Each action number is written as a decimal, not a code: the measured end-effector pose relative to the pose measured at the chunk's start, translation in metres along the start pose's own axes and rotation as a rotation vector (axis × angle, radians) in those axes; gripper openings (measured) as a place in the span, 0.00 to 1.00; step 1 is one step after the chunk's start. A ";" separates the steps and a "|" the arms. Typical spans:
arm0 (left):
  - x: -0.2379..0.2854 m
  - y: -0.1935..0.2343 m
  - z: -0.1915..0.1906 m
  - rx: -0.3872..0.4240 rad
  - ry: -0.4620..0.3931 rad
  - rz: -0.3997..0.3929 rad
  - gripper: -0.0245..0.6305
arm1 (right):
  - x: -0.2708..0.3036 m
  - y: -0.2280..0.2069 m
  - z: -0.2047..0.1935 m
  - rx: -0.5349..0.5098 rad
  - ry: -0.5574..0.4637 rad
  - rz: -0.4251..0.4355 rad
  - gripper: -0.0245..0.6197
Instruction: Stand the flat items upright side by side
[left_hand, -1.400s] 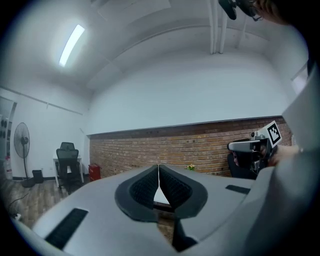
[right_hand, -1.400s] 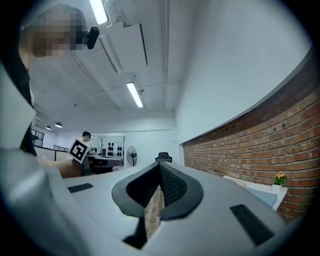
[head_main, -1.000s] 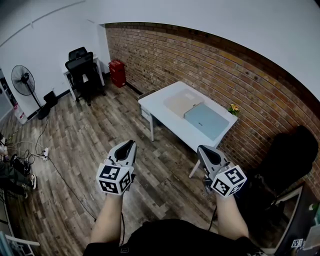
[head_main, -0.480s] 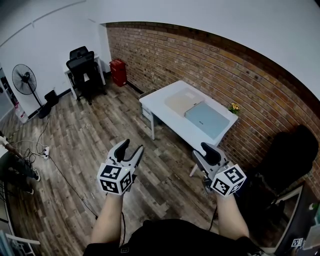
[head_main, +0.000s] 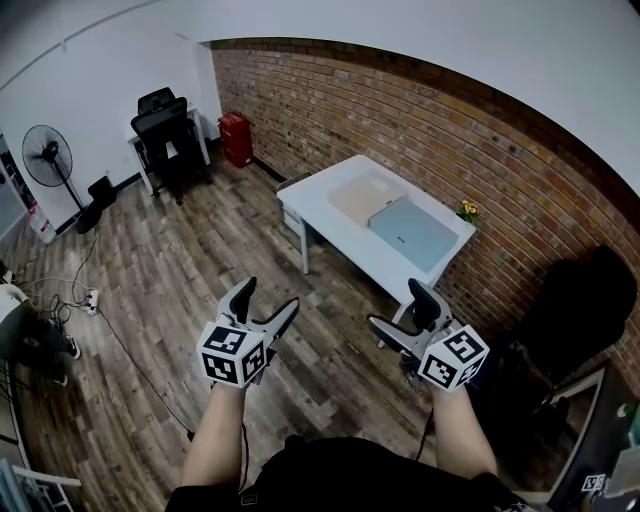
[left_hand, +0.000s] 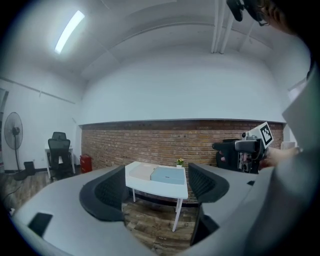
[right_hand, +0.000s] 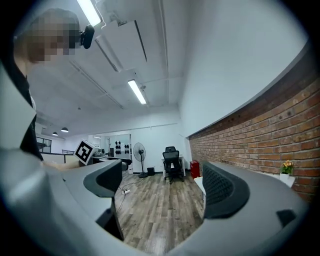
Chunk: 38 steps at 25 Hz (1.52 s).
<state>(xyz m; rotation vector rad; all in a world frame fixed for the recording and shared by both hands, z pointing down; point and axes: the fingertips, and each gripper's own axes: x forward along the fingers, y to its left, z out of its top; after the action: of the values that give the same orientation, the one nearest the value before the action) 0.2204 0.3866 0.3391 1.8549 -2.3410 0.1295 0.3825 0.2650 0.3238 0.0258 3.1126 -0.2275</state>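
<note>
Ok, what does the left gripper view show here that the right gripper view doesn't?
Only the left gripper view: the beige flat item and the blue flat item lying flat side by side on the white table, plus the marker cube of the right gripper. Only the right gripper view: the marker cube of the left gripper and a power strip on the floor. Both: the brick wall, black office chair, standing fan and small potted flower. In each, that gripper's jaws have just been opening and stand apart with nothing between them.

Distant table (head_main: 335, 235) in head, left gripper views
</note>
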 end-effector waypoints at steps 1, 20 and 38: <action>0.001 -0.001 0.000 -0.002 0.003 -0.001 0.66 | 0.000 0.000 -0.001 0.006 0.002 0.002 0.81; 0.025 -0.042 -0.007 -0.017 0.029 -0.027 0.84 | -0.032 -0.022 -0.015 0.105 0.049 0.055 0.94; 0.064 -0.027 -0.035 -0.069 0.050 -0.048 0.84 | -0.017 -0.058 -0.044 0.158 0.097 0.073 0.94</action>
<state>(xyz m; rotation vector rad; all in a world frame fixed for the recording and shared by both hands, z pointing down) 0.2343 0.3244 0.3837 1.8517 -2.2375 0.0882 0.3972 0.2134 0.3763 0.1568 3.1733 -0.4839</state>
